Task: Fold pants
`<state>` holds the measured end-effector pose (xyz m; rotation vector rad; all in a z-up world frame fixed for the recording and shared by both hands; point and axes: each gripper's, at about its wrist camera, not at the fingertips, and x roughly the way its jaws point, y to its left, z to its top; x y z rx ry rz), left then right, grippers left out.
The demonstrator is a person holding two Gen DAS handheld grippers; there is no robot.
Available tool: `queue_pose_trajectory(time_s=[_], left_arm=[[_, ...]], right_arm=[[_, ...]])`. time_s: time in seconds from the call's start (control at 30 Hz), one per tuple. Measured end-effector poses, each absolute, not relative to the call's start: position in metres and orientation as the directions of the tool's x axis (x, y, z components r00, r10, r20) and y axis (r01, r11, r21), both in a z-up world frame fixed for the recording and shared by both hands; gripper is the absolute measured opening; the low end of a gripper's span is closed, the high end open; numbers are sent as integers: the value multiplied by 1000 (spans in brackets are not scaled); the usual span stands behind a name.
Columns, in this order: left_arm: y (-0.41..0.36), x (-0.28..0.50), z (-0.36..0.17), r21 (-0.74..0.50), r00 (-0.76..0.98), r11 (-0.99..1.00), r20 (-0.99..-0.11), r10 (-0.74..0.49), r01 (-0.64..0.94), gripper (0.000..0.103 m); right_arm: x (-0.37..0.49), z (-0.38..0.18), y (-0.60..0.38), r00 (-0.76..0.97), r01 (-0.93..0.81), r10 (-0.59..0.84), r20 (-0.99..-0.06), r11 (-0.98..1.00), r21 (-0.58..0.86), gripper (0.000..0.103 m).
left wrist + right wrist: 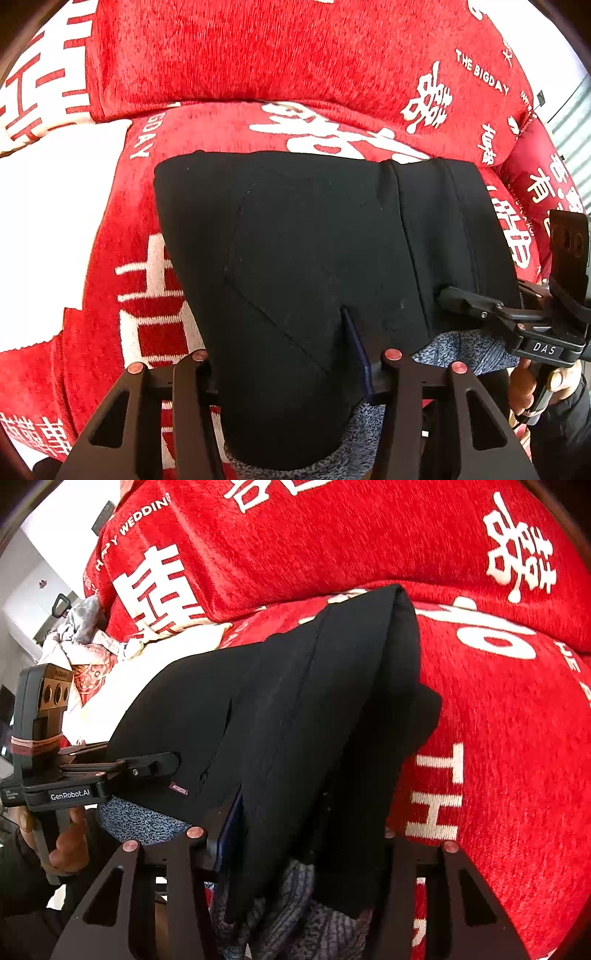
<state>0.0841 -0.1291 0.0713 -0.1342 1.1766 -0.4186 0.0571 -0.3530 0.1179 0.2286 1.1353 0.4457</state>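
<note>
Black pants (314, 240) lie folded on a red sofa seat (155, 206), with speckled grey-blue fabric (461, 349) showing under their near edge. My left gripper (291, 369) holds that near edge, and the thick black fold fills the gap between its fingers. In the right wrist view the same pants (295, 701) rise in a ridge toward the sofa back. My right gripper (295, 845) is shut on their near edge, and cloth hides its pads. Each view also shows the other gripper with one finger lying on top of the black cloth: the right gripper (458, 299) and the left gripper (155, 766).
The red sofa back (258, 48) with white characters stands just behind the pants. A white cloth (55, 221) lies on the seat on the far side of the left gripper. A heap of laundry (81, 635) sits beyond it. A person's hands (528, 384) (70, 834) grip the handles.
</note>
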Motion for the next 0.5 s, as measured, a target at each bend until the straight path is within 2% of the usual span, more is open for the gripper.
queue_pose_trajectory(time_s=[0.27,0.5], left_arm=[[-116,109,95,-308,354,921,-856,-377,238,50],[-104,149,93,-315,348,929,-863,-366,193,50]], right_arm=[[80,141,-344,385,-245,459,-801,887,391,53],[125,144,-330,375,-257,449,-811,891,374,53]])
